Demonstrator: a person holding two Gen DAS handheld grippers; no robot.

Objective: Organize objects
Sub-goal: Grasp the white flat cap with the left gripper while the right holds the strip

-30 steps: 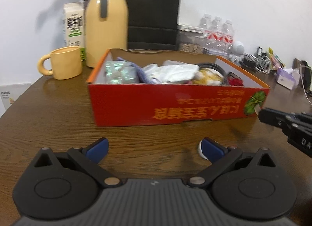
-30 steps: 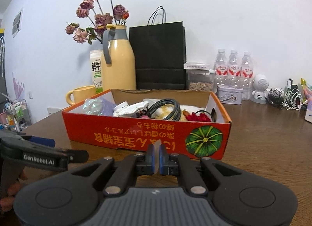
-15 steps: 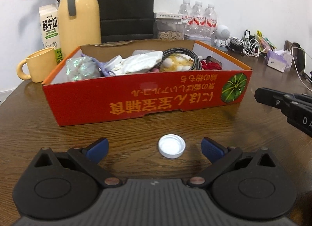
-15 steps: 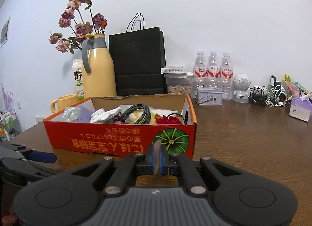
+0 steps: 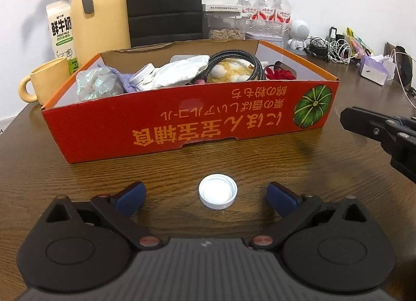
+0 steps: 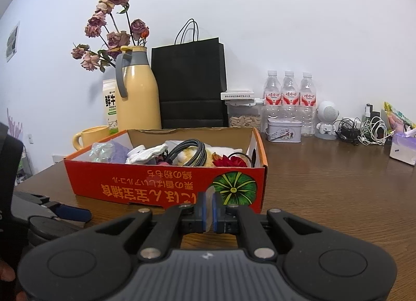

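Red box (image 5: 182, 129) — holding cable (image 5: 234, 63), white packets, red flower; white cap (image 5: 218, 195) open-side up between the wide-spread left gripper (image 5: 205, 197); right gripper (image 6: 207, 210) closed, empty.

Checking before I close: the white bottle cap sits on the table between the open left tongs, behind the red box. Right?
Not quite. In the left wrist view the white bottle cap lies in front of the red box, on the near side. It does lie on the table between the open left tongs.

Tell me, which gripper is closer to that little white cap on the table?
Left. The left gripper straddles the white cap, jaws open. The right gripper is off to the side, shut.
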